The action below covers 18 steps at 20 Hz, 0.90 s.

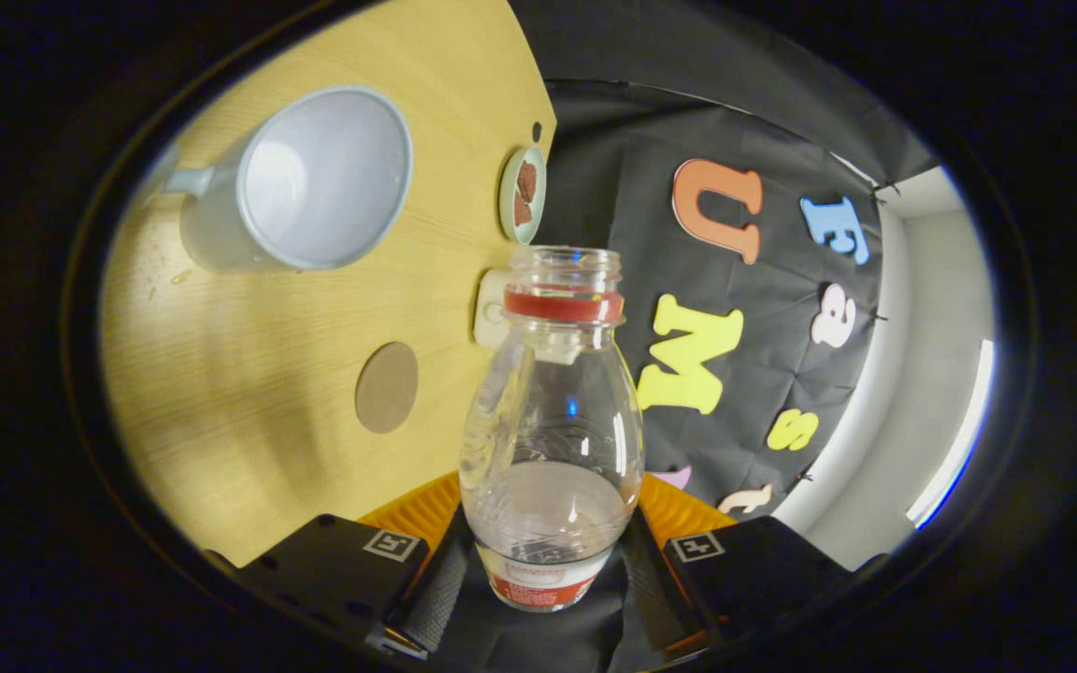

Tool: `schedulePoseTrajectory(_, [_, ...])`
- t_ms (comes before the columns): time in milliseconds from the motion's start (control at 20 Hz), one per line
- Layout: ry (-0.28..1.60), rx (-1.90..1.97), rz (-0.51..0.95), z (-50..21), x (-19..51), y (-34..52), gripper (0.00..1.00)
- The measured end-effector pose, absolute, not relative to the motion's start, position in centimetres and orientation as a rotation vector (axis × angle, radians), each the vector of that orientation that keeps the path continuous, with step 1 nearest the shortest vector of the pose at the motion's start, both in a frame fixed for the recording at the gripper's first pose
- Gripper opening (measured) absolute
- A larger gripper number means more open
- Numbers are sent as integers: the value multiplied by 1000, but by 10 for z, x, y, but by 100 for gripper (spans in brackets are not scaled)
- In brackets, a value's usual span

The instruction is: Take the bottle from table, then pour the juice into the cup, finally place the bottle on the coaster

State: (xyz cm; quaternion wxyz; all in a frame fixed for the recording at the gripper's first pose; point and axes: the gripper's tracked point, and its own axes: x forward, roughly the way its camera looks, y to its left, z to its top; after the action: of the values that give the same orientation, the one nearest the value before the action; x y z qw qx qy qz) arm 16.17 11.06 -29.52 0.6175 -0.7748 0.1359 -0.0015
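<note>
Tilted hard in the gripper view, the wooden table (267,393) takes up the whole far side. On it lies the biggest piece, the grey cup (309,182), wide mouth facing the camera, handle on its far side, well beyond the fingers. Next down, the clear bottle (552,411): cap off, red ring at the neck, a little liquid pooled low inside, label end nearest the camera. The gripper (548,570) has it, a finger pressed in on each side of the lower body, jaws clamped on it. Between cup and bottle sits the round brown coaster (387,387), flat and bare. Beyond that, a small dish (523,194) at the table edge, something brown in it.
</note>
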Motion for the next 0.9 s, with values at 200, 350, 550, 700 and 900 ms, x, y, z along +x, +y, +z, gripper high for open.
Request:
schedulePoseTrajectory(200, [308, -1812, -12, -292, 159, 114, 82])
schedulePoseTrajectory(350, [317, -1821, -17, -292, 156, 115, 82])
schedulePoseTrajectory(550, [323, -1843, -27, -288, 154, 115, 82])
schedulePoseTrajectory(700, [326, -1852, -32, -287, 152, 117, 82])
schedulePoseTrajectory(900, [322, -1860, -29, -286, 150, 120, 82])
